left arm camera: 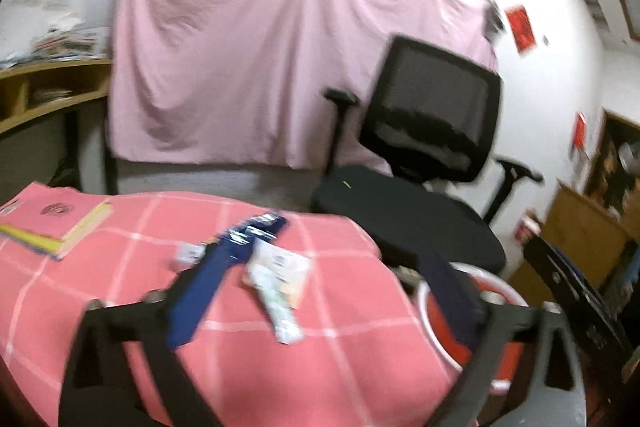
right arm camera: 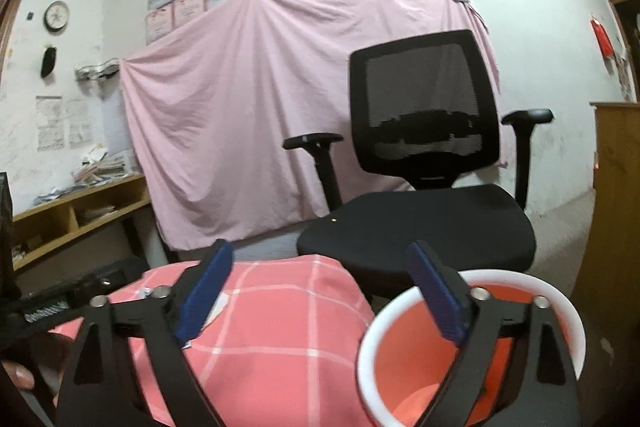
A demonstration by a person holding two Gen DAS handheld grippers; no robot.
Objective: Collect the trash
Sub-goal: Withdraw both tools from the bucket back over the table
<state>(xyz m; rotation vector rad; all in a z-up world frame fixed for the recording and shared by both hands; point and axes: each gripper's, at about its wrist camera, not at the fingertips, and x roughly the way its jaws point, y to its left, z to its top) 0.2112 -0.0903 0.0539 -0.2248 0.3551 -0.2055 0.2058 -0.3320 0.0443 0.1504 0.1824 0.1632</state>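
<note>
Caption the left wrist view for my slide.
Open left gripper hovers over wrappers on the pink checked tablecloth, orange bin alongside.

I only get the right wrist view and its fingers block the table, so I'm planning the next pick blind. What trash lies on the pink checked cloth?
Observer: A crinkled blue-and-silver wrapper lies mid-cloth.
Operator: Anything beside it?
Observer: A white plastic packet lies just right of it, on the side toward the red white-rimmed bucket.
Operator: Is the left gripper carrying something?
Observer: No. The left gripper is open with nothing between its fingers.
</note>
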